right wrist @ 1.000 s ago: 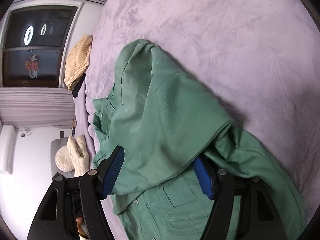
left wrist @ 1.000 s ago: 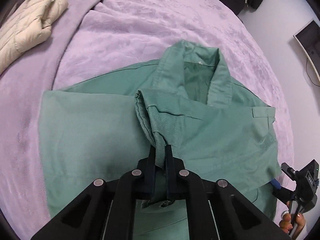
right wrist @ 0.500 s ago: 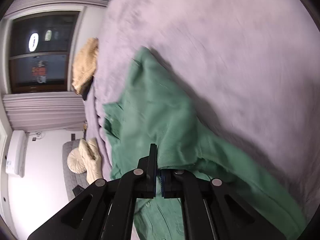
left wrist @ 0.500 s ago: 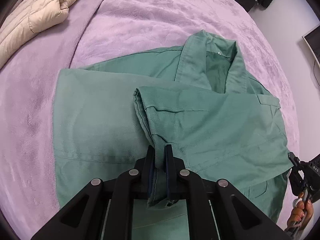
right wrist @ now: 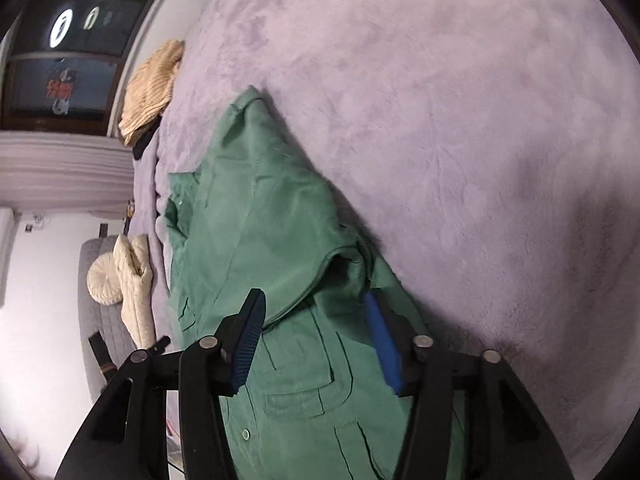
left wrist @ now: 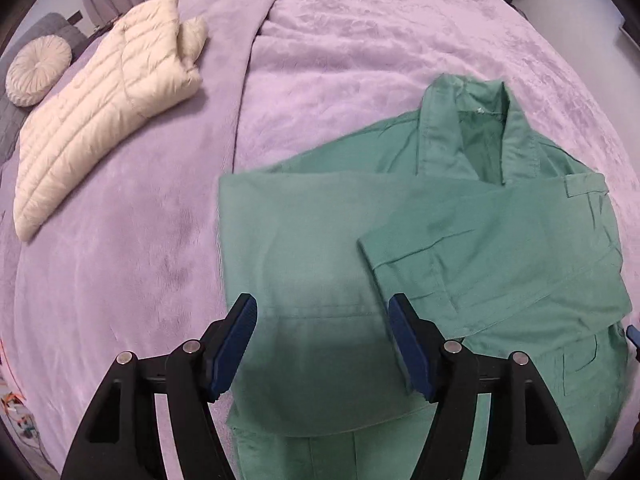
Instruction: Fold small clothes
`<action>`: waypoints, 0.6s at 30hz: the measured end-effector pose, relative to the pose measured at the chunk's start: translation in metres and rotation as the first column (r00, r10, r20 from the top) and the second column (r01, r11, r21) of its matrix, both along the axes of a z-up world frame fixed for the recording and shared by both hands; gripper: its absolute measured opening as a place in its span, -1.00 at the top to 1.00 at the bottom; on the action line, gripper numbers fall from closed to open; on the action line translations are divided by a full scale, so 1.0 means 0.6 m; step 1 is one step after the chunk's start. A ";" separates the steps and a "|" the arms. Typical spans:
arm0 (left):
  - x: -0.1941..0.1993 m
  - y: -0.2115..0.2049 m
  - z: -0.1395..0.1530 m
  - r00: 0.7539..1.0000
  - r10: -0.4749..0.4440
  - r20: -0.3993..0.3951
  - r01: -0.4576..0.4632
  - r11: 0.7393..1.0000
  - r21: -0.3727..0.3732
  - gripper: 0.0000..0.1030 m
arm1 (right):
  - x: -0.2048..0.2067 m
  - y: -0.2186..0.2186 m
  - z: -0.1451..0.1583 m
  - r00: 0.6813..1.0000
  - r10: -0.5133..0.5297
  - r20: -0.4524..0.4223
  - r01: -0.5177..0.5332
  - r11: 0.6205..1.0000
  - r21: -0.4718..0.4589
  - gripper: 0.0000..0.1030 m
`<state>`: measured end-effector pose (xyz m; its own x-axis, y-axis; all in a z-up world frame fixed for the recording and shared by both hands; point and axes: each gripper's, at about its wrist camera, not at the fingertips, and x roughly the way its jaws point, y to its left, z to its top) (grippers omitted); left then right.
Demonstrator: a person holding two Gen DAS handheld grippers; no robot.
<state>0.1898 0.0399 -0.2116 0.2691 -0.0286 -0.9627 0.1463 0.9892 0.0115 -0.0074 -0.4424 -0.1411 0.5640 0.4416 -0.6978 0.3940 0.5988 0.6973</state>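
Beneath the left gripper (left wrist: 322,340) a green jacket (left wrist: 304,240) lies flat on the lilac blanket (left wrist: 360,40) of a bed. Its fingers (left wrist: 236,340) are spread, having just been opening, and nothing is pinched between them; only the flat back panel of the jacket shows in the gap. Just beyond the right-hand finger tip, the cuffed edge of a folded-in sleeve (left wrist: 460,248) lies across the jacket's chest. Farther ahead, the collar (left wrist: 468,120) stands open. The jacket's left side makes a straight fold edge ahead of the left-hand finger, and past that edge runs a broad stretch of bare blanket. A cream puffer jacket (left wrist: 104,112) lies well apart, far ahead and to the left, with a round cushion (left wrist: 38,70) beyond it.

The right gripper (right wrist: 316,336) also has its fingers (right wrist: 248,340) spread, having just been opening, with nothing clamped. Between them lies the jacket's (right wrist: 260,220) front with its pocket flaps, and a folded layer's edge crosses just ahead of the tips. Right of the right-hand finger, the jacket's edge gives way to a wide open blanket (right wrist: 460,120). A tan knit garment (right wrist: 150,88) rests far ahead near the bed's edge.
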 end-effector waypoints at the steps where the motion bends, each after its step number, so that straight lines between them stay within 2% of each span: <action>1: 0.012 -0.022 0.012 0.999 -0.031 0.013 0.031 0.999 -0.012 -0.35 | 0.002 -0.001 0.016 1.000 0.012 0.018 -0.011 0.999 -0.037 -0.12; 4: 0.053 -0.117 0.041 0.990 -0.132 0.048 0.136 0.987 -0.081 -0.35 | 0.018 -0.016 0.034 1.000 0.004 0.019 -0.002 0.994 -0.111 -0.12; 6: 0.081 -0.206 0.048 0.972 -0.229 0.051 0.234 0.963 -0.135 -0.35 | 0.029 -0.029 0.027 1.000 -0.011 0.007 0.012 0.995 -0.103 -0.12; 9: 0.107 -0.353 0.043 0.920 -0.383 0.078 0.391 0.906 -0.162 -0.35 | 0.038 -0.040 0.006 1.000 -0.005 -0.009 0.004 0.996 -0.089 -0.12; 11: 0.119 -0.444 0.028 0.882 -0.466 0.067 0.471 0.865 -0.177 -0.35 | 0.043 -0.042 -0.010 1.000 0.012 -0.027 -0.015 0.995 -0.094 -0.12; 14: 0.133 -0.550 -0.006 0.835 -0.548 0.038 0.547 0.821 -0.163 -0.35 | 0.050 -0.047 -0.028 0.999 0.023 -0.038 -0.027 0.996 -0.085 -0.12; 18: 0.143 -0.626 -0.056 0.813 -0.580 -0.045 0.565 0.806 -0.175 -0.35 | 0.054 -0.053 -0.047 0.999 0.034 -0.030 -0.035 0.999 -0.036 -0.12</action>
<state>0.2755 -0.3356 -0.2455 0.0704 -0.2917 -0.9539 0.6798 0.7138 -0.1681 0.0248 -0.4744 -0.1690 0.5276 0.4343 -0.7301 0.3925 0.6375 0.6629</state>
